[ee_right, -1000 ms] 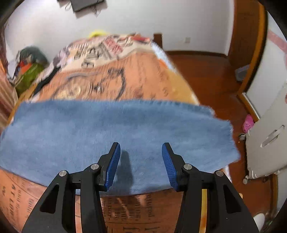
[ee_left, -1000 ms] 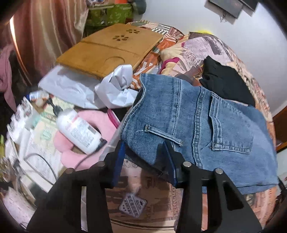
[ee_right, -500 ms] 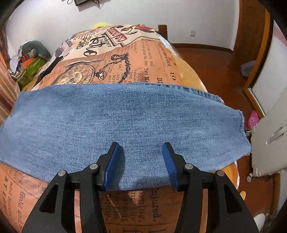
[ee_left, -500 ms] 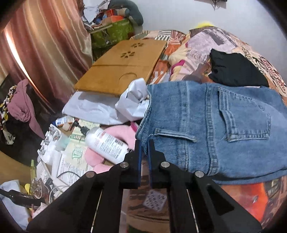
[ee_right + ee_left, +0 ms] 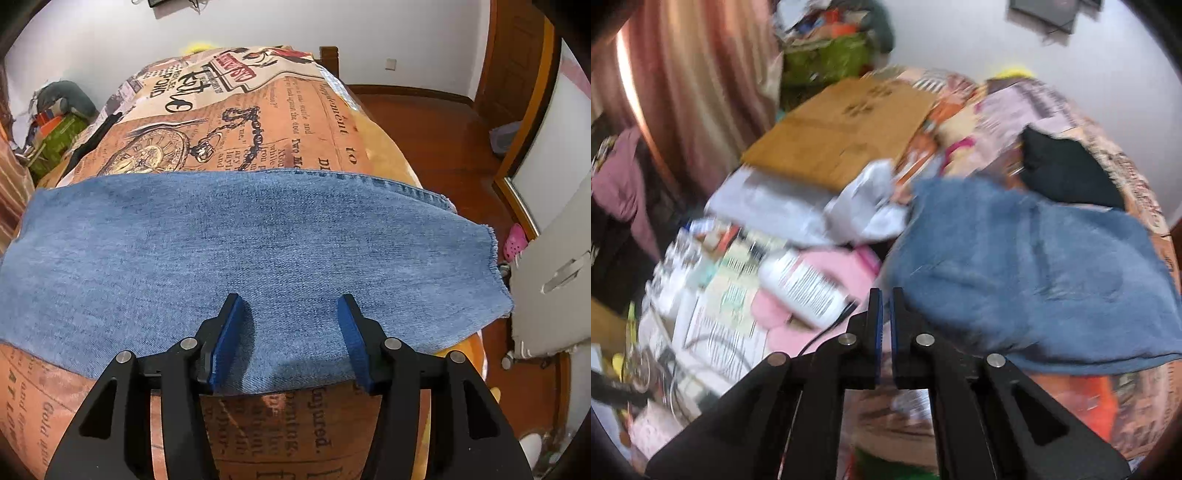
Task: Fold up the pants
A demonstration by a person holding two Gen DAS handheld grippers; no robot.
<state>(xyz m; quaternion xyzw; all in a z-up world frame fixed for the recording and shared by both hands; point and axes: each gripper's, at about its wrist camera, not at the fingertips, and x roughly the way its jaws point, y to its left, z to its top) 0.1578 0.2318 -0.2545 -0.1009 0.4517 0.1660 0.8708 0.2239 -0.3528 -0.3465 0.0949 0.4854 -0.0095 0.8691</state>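
Matt blue denim pants [image 5: 236, 243] lie on a printed cloth bedcover [image 5: 266, 122].

Right gripper [image 5: 291, 339] stood with jaws wide apart over near edge of blue denim pants [image 5: 240, 258], spread flat across newspaper-print bedspread [image 5: 266, 122]; frayed hem lay toward wooden floor [image 5: 436, 136].

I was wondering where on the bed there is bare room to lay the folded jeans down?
The open patch is the printed bedspread beyond the jeans, up toward the wall, in the right wrist view. The left wrist view is crowded: wooden board, white bag, lotion bottle and papers beside the waistband, black garment behind it.
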